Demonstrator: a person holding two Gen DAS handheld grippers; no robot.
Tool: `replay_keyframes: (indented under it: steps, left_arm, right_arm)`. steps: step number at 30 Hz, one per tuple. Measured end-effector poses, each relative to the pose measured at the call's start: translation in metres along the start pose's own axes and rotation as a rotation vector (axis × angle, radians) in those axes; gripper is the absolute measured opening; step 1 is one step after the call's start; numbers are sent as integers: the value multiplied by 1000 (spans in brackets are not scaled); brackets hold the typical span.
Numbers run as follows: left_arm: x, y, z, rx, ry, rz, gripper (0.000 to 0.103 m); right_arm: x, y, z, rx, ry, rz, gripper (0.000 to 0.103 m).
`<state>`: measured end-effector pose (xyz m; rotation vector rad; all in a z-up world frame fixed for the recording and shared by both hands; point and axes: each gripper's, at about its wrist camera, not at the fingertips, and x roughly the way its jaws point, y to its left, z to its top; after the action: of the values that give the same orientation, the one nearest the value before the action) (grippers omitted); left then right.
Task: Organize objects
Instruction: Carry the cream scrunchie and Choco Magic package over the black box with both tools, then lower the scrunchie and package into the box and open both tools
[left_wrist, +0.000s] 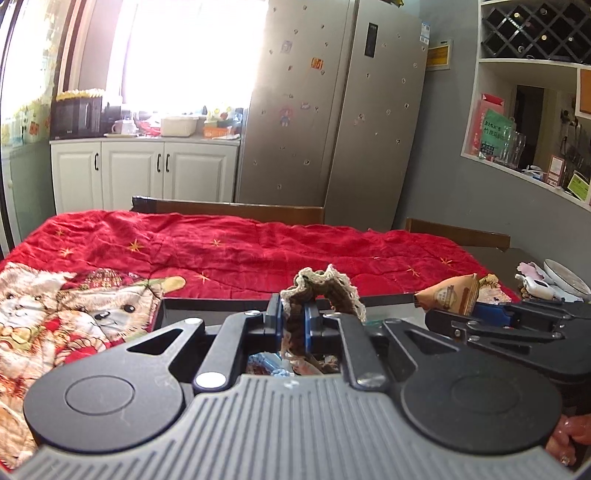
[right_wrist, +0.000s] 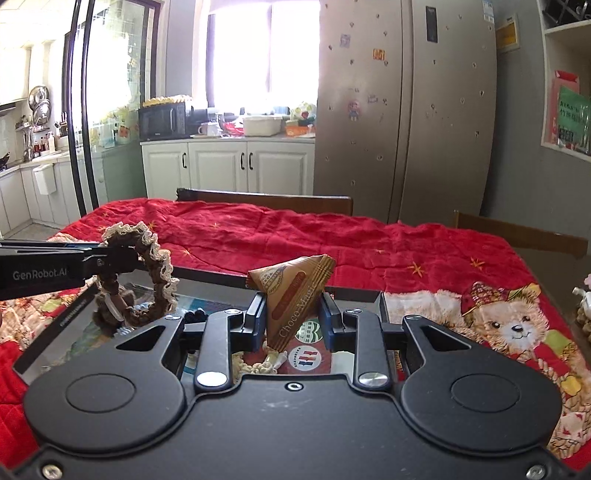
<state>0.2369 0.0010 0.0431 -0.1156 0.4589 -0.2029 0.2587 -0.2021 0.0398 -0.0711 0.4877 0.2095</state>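
Note:
My left gripper (left_wrist: 293, 317) is shut on a brown crocheted scrunchie with a cream lace edge (left_wrist: 325, 286), held above a black tray (left_wrist: 221, 303). The scrunchie also shows in the right wrist view (right_wrist: 147, 269), hanging from the left gripper's fingers (right_wrist: 110, 258). My right gripper (right_wrist: 293, 317) is shut on a brown triangular Choco Magic snack packet (right_wrist: 295, 295), held above the same tray (right_wrist: 207, 275). The packet shows at the right of the left wrist view (left_wrist: 450, 293), with the right gripper (left_wrist: 491, 310) beside it.
The tray holds several small packets and items (right_wrist: 306, 354). It sits on a table under a red bear-print quilt (left_wrist: 221, 251). Wooden chair backs (left_wrist: 229, 208) stand behind the table. A plate and small things (left_wrist: 554, 280) lie at the right edge. A fridge (left_wrist: 332, 110) stands beyond.

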Motion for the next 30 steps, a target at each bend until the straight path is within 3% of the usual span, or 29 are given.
replay_keyframes:
  steps: [16, 30]
  left_arm:
    - [38, 4, -13, -9, 68, 6, 14]
    - [47, 9, -13, 0, 112, 30, 14]
  right_arm:
    - [47, -13, -19, 34, 86, -3, 28]
    - [52, -10, -21, 32, 128, 10, 28]
